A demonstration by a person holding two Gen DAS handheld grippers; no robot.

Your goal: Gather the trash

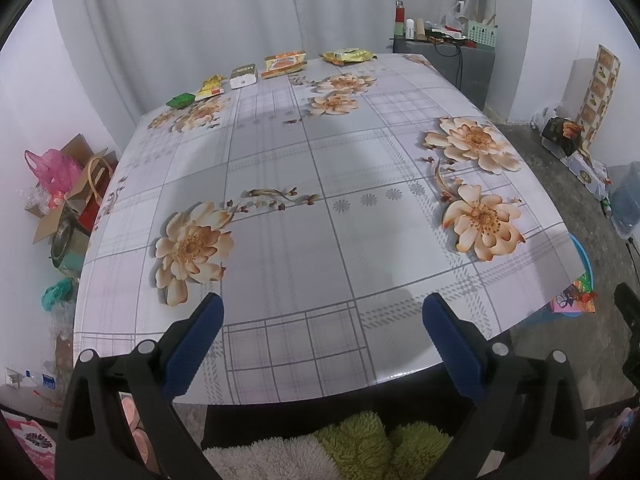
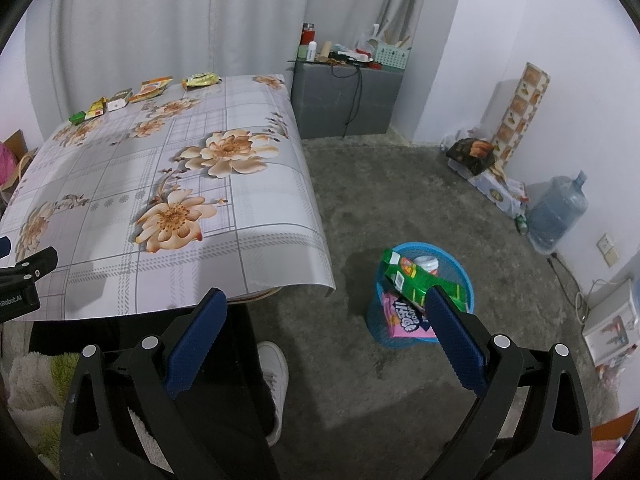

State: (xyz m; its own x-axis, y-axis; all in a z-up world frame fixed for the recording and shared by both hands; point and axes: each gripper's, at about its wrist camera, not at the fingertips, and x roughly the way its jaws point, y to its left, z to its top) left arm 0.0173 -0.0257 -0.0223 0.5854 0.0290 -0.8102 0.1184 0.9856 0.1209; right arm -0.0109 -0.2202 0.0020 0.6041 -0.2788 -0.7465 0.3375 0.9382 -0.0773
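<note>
Several pieces of trash lie in a row along the table's far edge: a green packet (image 1: pixel 180 100), a yellow wrapper (image 1: pixel 211 86), a white box (image 1: pixel 243 75), an orange packet (image 1: pixel 284 63) and a yellow-green packet (image 1: pixel 347 55). My left gripper (image 1: pixel 323 312) is open over the table's near edge, holding nothing. My right gripper (image 2: pixel 326 304) is open above the floor, to the left of the blue mesh bin (image 2: pixel 460 276). The bin holds a green carton (image 2: pixel 416 278), a pink packet (image 2: pixel 406 318) and a white cup. The same trash row (image 2: pixel 148 90) shows far away in the right wrist view.
The flowered tablecloth (image 1: pixel 320 208) hangs over the table's corner (image 2: pixel 320 272). A grey cabinet (image 2: pixel 344 96) with clutter stands behind. Boxes and bags (image 1: pixel 68 188) crowd the left wall. A water jug (image 2: pixel 558 212) and cartons line the right wall. A person's white shoe (image 2: pixel 276 376) is below.
</note>
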